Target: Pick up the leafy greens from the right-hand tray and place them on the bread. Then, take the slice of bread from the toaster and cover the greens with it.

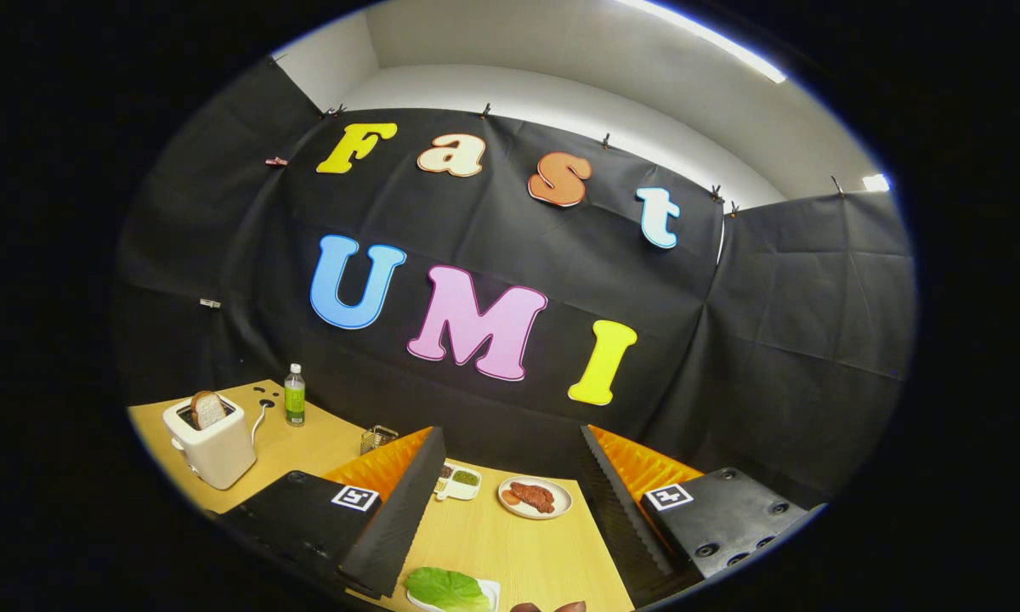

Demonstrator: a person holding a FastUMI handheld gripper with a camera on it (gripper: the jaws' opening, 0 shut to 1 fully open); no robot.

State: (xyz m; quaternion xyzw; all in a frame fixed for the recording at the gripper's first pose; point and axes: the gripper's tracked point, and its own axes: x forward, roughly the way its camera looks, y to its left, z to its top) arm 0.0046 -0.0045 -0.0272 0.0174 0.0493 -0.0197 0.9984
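My gripper (510,476) is open, held above the wooden table (493,544), with nothing between its fingers. A green leaf (446,588) lies on a small white tray (490,588) low between the fingers, close below them. Off to the left beyond the left finger stands a white toaster (212,442) with a slice of bread (207,409) sticking up out of its slot. A brownish edge (548,607) shows just right of the leaf; what it is cannot be told.
A white plate with reddish-brown meat (534,496) sits ahead between the fingers. A small white divided dish (459,483) lies left of it. A green-labelled bottle (294,395) stands behind the toaster, and a small wire basket (377,438) near the wall.
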